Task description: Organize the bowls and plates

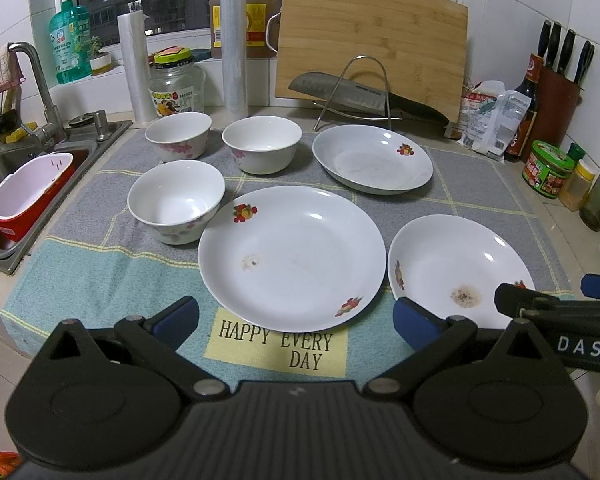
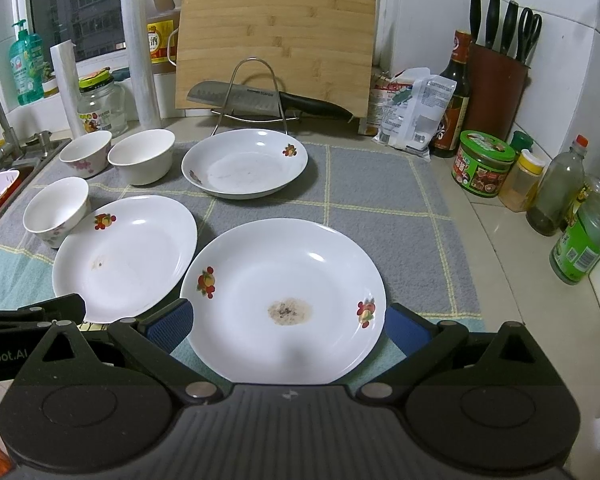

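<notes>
Three white plates with fruit prints lie on a grey and teal mat (image 1: 100, 264): a near-centre plate (image 1: 292, 256) (image 2: 124, 256), a near-right plate with a brown stain (image 1: 456, 268) (image 2: 284, 300), and a far plate (image 1: 372, 160) (image 2: 244, 164). Three white floral bowls (image 1: 176, 200) (image 1: 179, 134) (image 1: 262, 142) stand upright at the left; they also show in the right wrist view (image 2: 56, 210) (image 2: 86, 153) (image 2: 142, 155). My left gripper (image 1: 296, 322) is open and empty at the centre plate's near rim. My right gripper (image 2: 288, 330) is open, its fingers on either side of the stained plate's near rim.
A sink (image 1: 4, 184) with a red and white basket (image 1: 28, 196) is at the left. A knife (image 1: 364, 96) on a wire rack and a cutting board (image 1: 372, 40) stand behind. Jars, bottles and a knife block (image 2: 496, 88) line the right wall.
</notes>
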`<move>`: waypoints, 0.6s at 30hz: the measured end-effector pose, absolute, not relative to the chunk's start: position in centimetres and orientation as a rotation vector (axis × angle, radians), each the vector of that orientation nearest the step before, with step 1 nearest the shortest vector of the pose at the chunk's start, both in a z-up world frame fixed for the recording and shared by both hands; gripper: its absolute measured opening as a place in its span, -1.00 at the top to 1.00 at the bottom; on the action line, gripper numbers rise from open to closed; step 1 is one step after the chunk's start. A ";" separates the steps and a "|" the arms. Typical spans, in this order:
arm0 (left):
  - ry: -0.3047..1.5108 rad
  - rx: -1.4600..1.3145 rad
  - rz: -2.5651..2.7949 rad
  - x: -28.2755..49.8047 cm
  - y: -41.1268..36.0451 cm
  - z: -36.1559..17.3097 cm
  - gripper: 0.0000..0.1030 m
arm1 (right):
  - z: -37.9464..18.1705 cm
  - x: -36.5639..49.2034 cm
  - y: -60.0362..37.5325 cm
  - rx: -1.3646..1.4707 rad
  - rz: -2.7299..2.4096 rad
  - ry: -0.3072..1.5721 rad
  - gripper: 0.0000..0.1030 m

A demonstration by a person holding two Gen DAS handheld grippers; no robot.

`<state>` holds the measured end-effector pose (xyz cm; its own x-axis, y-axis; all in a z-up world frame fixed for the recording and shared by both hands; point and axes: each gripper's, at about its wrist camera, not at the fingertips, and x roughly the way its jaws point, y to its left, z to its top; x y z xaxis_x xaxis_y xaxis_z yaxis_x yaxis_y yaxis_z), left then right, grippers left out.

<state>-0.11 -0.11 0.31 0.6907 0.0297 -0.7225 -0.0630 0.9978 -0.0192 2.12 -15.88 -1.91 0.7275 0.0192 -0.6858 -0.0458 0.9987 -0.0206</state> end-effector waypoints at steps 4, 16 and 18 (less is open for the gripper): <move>0.806 -0.043 0.052 -0.1 -0.1 0.3 -0.99 | -1.8 2.1 -15.9 -0.036 0.035 0.755 -1.00; 0.804 -0.048 0.041 0.0 -0.7 0.4 -0.99 | -1.8 2.1 -16.1 -0.042 0.031 0.749 -1.00; 0.805 -0.047 0.041 -0.1 -0.6 0.4 -0.99 | -1.8 2.1 -16.1 -0.043 0.032 0.748 -1.00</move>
